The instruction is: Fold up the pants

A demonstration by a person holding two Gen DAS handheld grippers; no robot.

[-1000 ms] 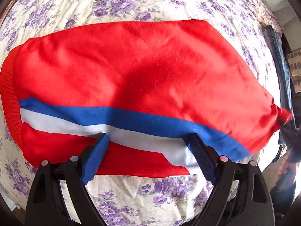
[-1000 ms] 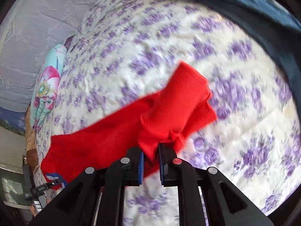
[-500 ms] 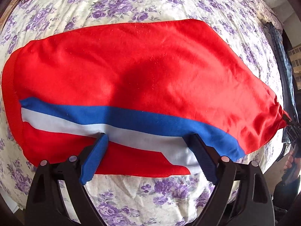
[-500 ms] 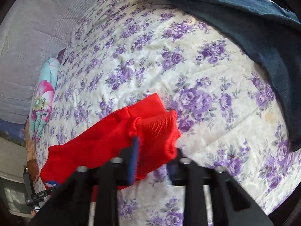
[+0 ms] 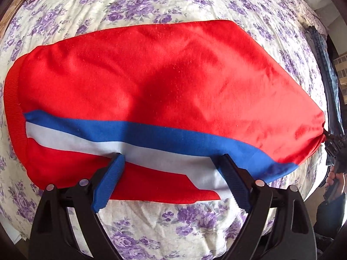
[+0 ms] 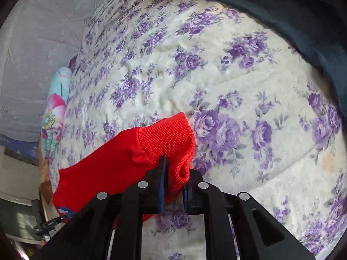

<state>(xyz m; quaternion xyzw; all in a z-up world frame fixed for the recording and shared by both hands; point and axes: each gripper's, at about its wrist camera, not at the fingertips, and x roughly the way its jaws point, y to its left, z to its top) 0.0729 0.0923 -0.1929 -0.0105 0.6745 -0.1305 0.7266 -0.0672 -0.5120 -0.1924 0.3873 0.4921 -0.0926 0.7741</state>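
Note:
Red pants (image 5: 151, 82) with a blue and white side stripe (image 5: 151, 136) lie flat across the flowered bedspread (image 5: 173, 4), waistband at the left, legs tapering right. My left gripper (image 5: 171, 162) is open, fingertips resting on the stripe near the pants' near edge. In the right wrist view my right gripper (image 6: 174, 173) is shut on the ribbed red cuff (image 6: 171, 134) of the pants, held low over the bed. The right gripper (image 5: 334, 145) also shows at the leg end in the left view.
Dark blue jeans (image 6: 282, 10) lie along the bed's far edge, also seen at the right of the left wrist view (image 5: 327, 65). A floral pillow (image 6: 56, 108) sits at the head of the bed by a grey wall.
My right gripper has pulled the cuff outward and lowered it toward the bed, stretching the legs straight. The left gripper has stayed in place, open.

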